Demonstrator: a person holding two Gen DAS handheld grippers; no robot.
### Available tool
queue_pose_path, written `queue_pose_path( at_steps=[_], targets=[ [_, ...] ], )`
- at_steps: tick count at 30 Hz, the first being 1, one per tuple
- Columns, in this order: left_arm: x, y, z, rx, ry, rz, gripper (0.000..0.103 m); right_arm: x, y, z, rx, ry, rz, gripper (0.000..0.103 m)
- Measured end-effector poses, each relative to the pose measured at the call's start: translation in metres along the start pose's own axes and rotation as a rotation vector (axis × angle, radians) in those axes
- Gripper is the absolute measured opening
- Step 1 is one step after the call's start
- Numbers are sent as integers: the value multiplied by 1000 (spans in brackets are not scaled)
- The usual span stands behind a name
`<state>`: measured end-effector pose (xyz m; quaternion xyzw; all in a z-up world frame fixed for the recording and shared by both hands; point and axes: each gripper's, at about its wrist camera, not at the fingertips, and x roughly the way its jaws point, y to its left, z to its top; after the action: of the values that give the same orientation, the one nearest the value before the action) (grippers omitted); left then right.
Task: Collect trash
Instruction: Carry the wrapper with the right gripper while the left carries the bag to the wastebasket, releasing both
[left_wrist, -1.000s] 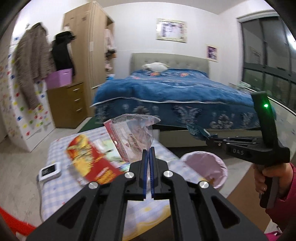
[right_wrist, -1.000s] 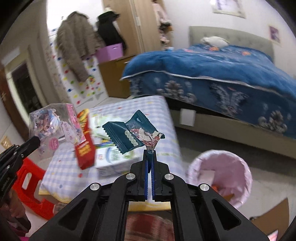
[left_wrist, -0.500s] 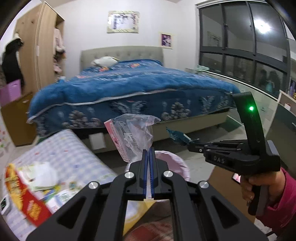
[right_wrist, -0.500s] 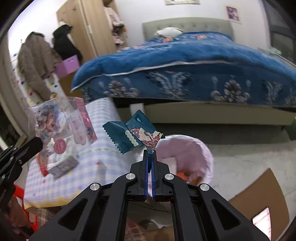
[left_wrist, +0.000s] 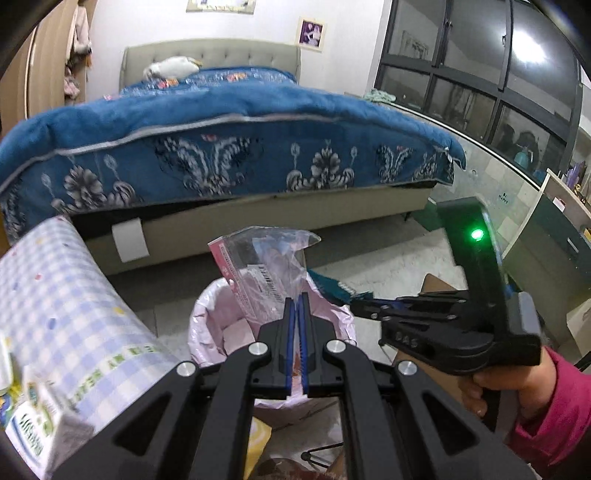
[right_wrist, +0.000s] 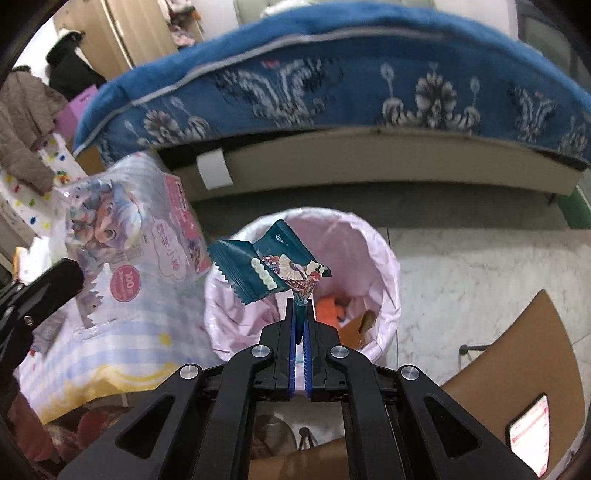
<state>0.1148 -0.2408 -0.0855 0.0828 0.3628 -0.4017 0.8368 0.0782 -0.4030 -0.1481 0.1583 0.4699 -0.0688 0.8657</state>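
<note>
My left gripper (left_wrist: 295, 301) is shut on a clear plastic packet with a pink edge (left_wrist: 264, 266), held above the pink-lined trash bin (left_wrist: 210, 325). In the right wrist view the same packet (right_wrist: 136, 236) shows a cartoon figure, left of the bin (right_wrist: 384, 258). My right gripper (right_wrist: 301, 304) is shut on the corner of a teal snack wrapper (right_wrist: 266, 266), which hangs over the bin's opening. From the left wrist view the right gripper (left_wrist: 356, 304) reaches in from the right, held by a hand in a pink sleeve (left_wrist: 532, 398), with the teal wrapper (left_wrist: 332, 286) at its tip.
A low table with a checked cloth (left_wrist: 55, 306) stands left of the bin, a tissue box (left_wrist: 37, 424) at its edge. A bed with a blue cover (left_wrist: 221, 147) lies behind. Orange scraps (right_wrist: 332, 306) lie in the bin. A brown board (right_wrist: 517, 369) and a phone (right_wrist: 528, 439) are at the right.
Both grippers swung from over the table toward the bin and dipped down. Each still carries its wrapper, now above the bin's opening.
</note>
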Motion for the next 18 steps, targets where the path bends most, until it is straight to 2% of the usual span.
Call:
queue_pose_path(
  at_steps=[4,7,9,12,14,17,18],
  targets=[
    [18,9,3,-20,27,-6,1,31,-5,4,10,55,-16,6],
    [25,17,6,-37,38,-5,9,48,-5,6,5,78,-23,7],
    [28,20,8,-45,41,-4,9,58,-6,7,5,90,-30,7],
    [31,26,10,-58,41,11,15,67,-9,11,9,100,-32,20],
    [28,29,11,-69,34,27,28,71,-10,13,7,105,-32,40],
    [19,33,13,-87,17,48,31,67,-11,15,7,97,-44,52],
    [15,34,13,-91,12,55,32,62,-12,15,13,91,-45,53]
  ],
)
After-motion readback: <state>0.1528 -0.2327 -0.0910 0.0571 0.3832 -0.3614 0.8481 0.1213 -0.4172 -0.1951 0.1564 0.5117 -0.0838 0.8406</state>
